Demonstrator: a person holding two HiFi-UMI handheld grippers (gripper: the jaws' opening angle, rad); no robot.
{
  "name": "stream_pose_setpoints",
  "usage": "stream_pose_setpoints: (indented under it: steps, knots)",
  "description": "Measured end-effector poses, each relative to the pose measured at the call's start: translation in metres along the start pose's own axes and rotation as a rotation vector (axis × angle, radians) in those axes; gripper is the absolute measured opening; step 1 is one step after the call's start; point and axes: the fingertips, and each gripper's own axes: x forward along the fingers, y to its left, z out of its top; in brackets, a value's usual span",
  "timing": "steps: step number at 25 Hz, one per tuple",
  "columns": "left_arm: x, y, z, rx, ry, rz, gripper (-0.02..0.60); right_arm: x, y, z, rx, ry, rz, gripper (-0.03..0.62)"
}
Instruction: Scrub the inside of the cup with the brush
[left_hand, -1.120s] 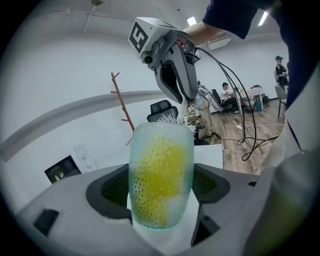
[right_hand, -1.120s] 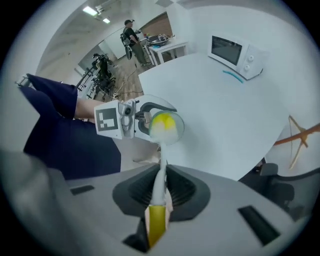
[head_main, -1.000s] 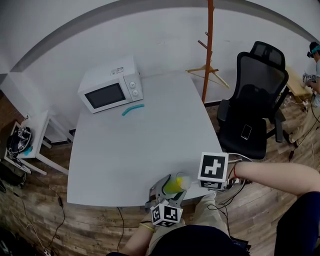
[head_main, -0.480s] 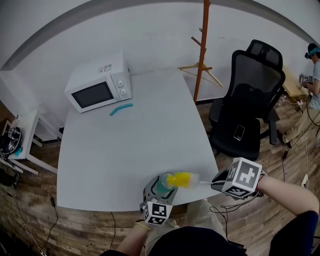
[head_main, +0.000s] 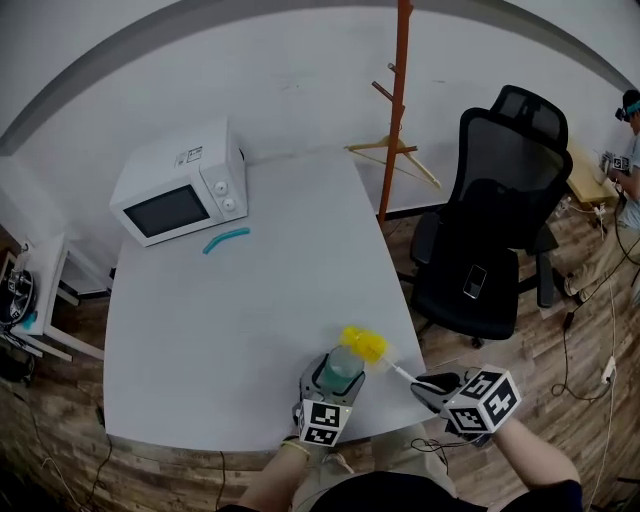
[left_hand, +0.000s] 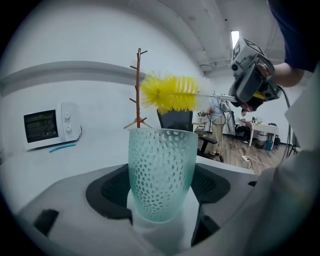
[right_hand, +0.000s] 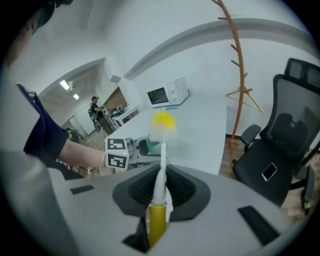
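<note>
A pale green dimpled glass cup (left_hand: 161, 175) stands upright between the jaws of my left gripper (head_main: 335, 385), which is shut on it near the table's front edge. The cup (head_main: 342, 368) shows from above in the head view. My right gripper (head_main: 432, 385) is shut on the white and yellow handle of a bottle brush (right_hand: 160, 185). The brush's yellow bristle head (left_hand: 169, 93) hovers just above and behind the cup's rim, outside the cup. In the head view the bristle head (head_main: 363, 343) lies at the cup's far right edge.
The grey table (head_main: 240, 310) carries a white microwave (head_main: 180, 195) at its far left and a small teal object (head_main: 225, 240) beside it. A black office chair (head_main: 495, 225) and an orange coat stand (head_main: 400, 100) are to the right. A person (head_main: 628, 150) stands at far right.
The brush head came out of the cup and now sits above its rim. My right gripper pulled back to the right and toward me. The cup stayed in my left gripper.
</note>
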Motion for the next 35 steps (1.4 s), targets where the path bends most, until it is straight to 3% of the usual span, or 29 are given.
stream_pose_setpoints:
  steps: [4, 23, 35]
  knots:
    - [0.023, 0.002, 0.006, -0.022, -0.005, -0.003, 0.377, 0.005, -0.010, -0.008, 0.100, -0.063, -0.020, 0.052]
    - [-0.001, -0.013, -0.043, -0.034, 0.116, -0.015, 0.377, 0.005, 0.022, -0.023, 0.145, -0.161, -0.043, 0.052]
    - [-0.036, -0.016, -0.027, -0.065, 0.091, -0.006, 0.377, -0.007, 0.048, -0.039, 0.137, -0.214, -0.103, 0.052]
